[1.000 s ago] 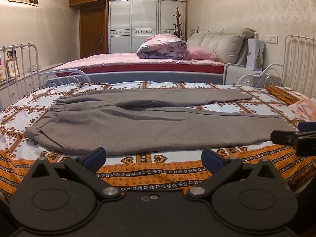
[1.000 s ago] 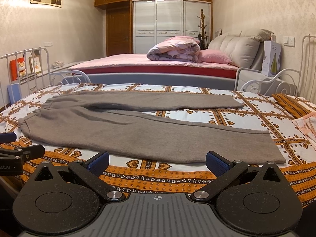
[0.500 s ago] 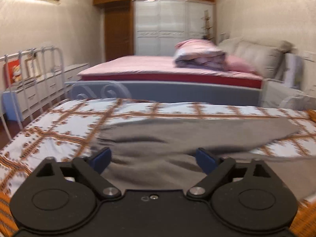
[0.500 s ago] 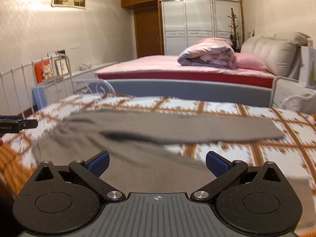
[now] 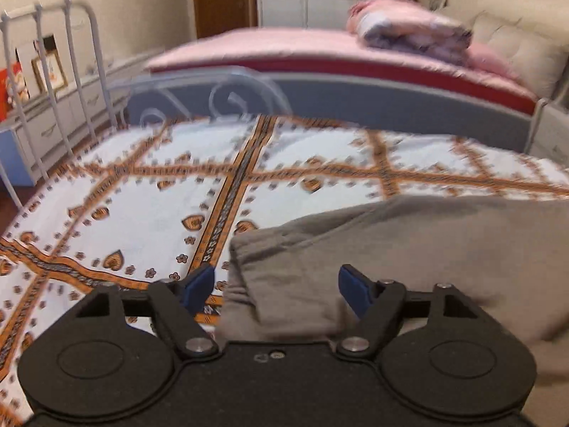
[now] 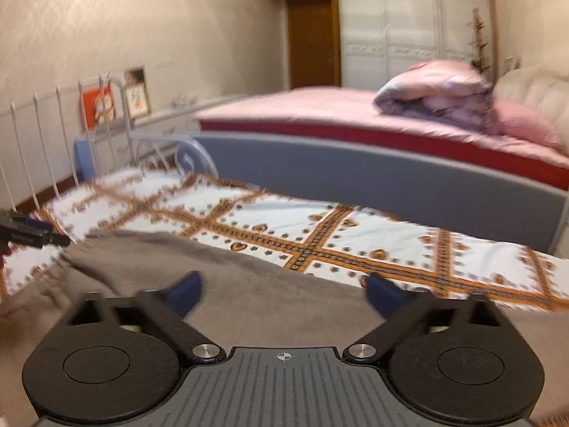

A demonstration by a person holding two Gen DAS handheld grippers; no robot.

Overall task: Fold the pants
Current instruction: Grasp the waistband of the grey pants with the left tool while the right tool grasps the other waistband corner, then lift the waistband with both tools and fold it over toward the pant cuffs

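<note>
Grey-brown pants point(image 5: 409, 249) lie flat on a patterned bedspread point(image 5: 142, 195). In the left wrist view the waistband corner sits between my open fingers; my left gripper point(image 5: 275, 284) hovers low over it, not closed on the cloth. In the right wrist view the pants point(image 6: 249, 284) fill the near foreground, and my right gripper point(image 6: 284, 290) is open just above the fabric. The left gripper's tip point(image 6: 32, 235) shows at the left edge of the right wrist view. Both views are motion-blurred.
A white metal bed rail point(image 5: 53, 71) runs along the left side. A grey footboard point(image 6: 373, 174) of a second, pink-covered bed point(image 6: 320, 110) stands behind. A folded pink quilt point(image 6: 437, 96) lies on that bed. A wardrobe point(image 6: 409, 32) fills the back wall.
Both grippers have moved forward and left, dropping close over the pants' waist end. The left one now straddles the waistband corner. Both stay open.
</note>
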